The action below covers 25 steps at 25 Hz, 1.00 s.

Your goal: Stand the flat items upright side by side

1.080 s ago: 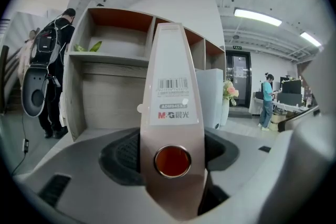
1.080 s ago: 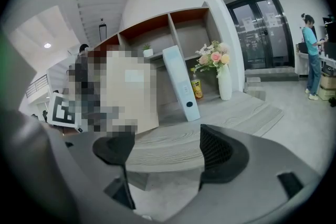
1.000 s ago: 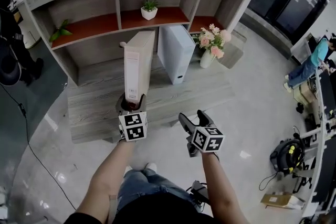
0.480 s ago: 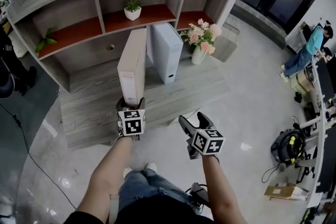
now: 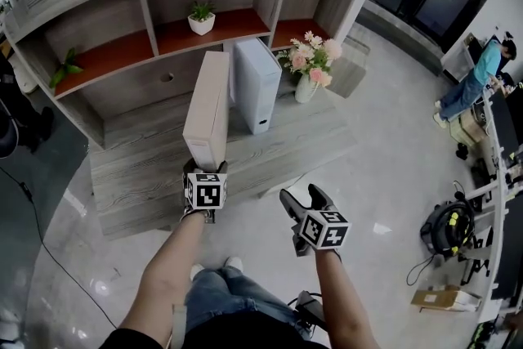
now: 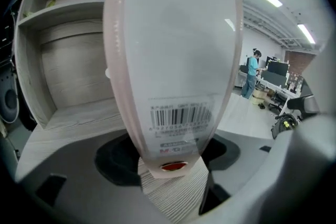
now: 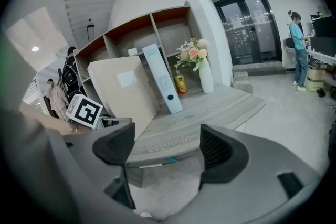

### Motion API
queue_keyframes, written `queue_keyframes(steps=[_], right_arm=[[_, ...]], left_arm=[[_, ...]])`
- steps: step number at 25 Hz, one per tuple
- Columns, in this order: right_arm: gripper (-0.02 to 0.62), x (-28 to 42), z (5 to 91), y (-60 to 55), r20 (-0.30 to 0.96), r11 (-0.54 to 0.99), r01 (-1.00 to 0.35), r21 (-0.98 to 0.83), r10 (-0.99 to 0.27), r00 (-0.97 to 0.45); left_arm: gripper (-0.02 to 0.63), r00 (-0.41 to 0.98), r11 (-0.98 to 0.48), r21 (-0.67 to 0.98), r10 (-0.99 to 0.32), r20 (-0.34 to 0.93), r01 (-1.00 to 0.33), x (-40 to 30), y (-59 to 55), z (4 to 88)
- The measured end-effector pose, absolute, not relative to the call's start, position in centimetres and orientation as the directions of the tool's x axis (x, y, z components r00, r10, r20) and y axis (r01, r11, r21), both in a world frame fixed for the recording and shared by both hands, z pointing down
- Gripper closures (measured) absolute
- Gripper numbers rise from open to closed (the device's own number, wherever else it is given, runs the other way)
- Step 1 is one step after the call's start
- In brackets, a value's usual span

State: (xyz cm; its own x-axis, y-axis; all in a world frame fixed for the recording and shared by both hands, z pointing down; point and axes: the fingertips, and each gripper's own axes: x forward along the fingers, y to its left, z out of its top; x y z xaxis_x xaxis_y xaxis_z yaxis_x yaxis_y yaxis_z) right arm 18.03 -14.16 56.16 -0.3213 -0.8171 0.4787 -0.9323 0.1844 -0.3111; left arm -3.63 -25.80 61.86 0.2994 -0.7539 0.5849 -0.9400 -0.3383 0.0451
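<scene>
Standing on glossy floor (image 5: 392,176), shelving (image 5: 135,172) bears pale-blue binder (image 5: 255,86).

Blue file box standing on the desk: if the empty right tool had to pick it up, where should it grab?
Probably the narrow spine of the blue file box, the tall edge facing the person, jaws straddling its thickness. Come from the front: it stands upright, the flower vase sits on its right and the beige file box crowds its left. The right tool is open.

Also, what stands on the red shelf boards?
Middle board: a small plant in a white pot. Left board: a leafy green plant. The right board is partly covered by the flower bouquet.
</scene>
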Motion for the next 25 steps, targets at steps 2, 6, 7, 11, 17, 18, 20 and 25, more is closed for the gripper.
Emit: queue_keyframes(steps=[2,6,7,11,17,18,20,25], right_arm=[[0.195,18.1,56.3,-14.1,0.482,0.184,-0.933,-0.31,-0.815,-0.321],[0.195,18.0,56.4,-14.2,0.481,0.189,-0.93,-0.315,-0.813,-0.328],[0.195,17.9,56.4,-14.2,0.479,0.193,-0.929,-0.315,-0.813,-0.332],[0.195,17.0,56.1,-14.7,0.467,0.22,-0.922,-0.319,-0.81,-0.355],[0.195,15.5,55.1,-15.2,0.44,0.262,-0.91,-0.321,-0.809,-0.388],[0.195,15.4,55.0,-15.2,0.437,0.268,-0.909,-0.321,-0.809,-0.393],[0.195,15.2,54.8,-15.2,0.433,0.274,-0.907,-0.32,-0.809,-0.398],[0.195,15.3,54.2,-14.9,0.426,0.278,-0.909,-0.311,-0.814,-0.394]], left_arm=[[0.297,0.308,-0.346,0.044,-0.761,0.571,-0.937,-3.6,-25.6,61.6],[0.263,0.356,-0.408,0.012,-0.782,0.511,-0.913,-3.0,-25.1,59.5],[0.258,0.367,-0.425,-0.004,-0.787,0.496,-0.905,-2.9,-24.9,58.8],[0.258,0.407,-0.472,-0.06,-0.812,0.418,-0.88,-3.4,-24.0,55.6],[0.259,0.482,-0.519,-0.048,-0.821,0.305,-0.853,-4.1,-22.7,51.0],[0.26,0.485,-0.522,-0.048,-0.819,0.305,-0.852,-4.2,-22.6,50.8],[0.286,0.482,-0.523,-0.059,-0.818,0.315,-0.85,-4.3,-22.6,50.6],[0.319,0.476,-0.521,-0.065,-0.818,0.322,-0.851,-4.1,-22.7,50.6]])
